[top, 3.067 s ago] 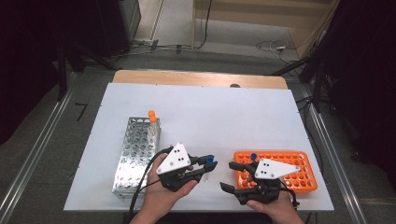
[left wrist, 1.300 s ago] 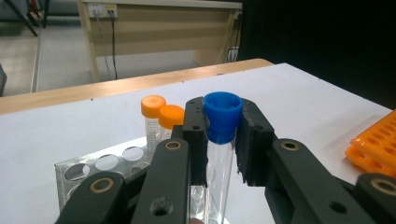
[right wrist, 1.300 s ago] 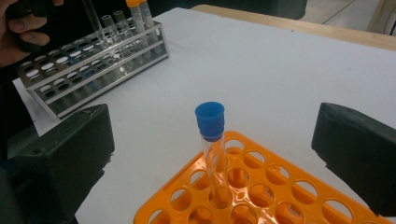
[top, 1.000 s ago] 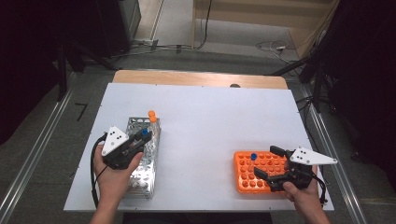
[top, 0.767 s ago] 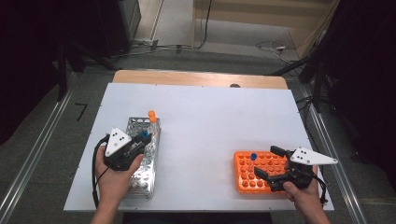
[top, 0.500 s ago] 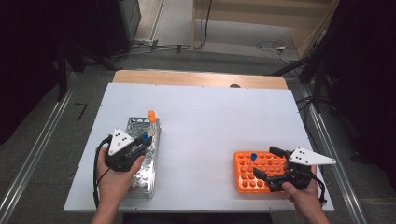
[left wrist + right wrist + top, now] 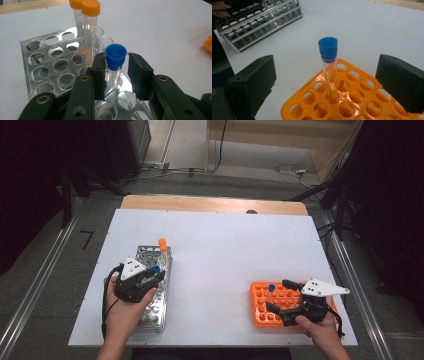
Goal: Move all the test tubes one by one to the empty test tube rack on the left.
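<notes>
Your left gripper (image 7: 116,75) has just been opening around the blue-capped tube (image 7: 115,65) now seated in the metal rack (image 7: 53,63), so lift clear while your wide-open, empty right gripper (image 7: 328,83) closes on the orange rack's (image 7: 352,100) tube (image 7: 329,72).

Metal rack (image 7: 152,285) is set left on the table (image 7: 220,250); plastic rack (image 7: 272,304) right, well apart; a capped tube (image 7: 329,67) is seated in the latter.

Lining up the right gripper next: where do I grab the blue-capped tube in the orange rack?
Grip the blue-capped tube on its bare glass just under the cap, coming from above with a jaw on each side. It stands upright and alone in the orange rack, and the right gripper is already open around it.
</notes>
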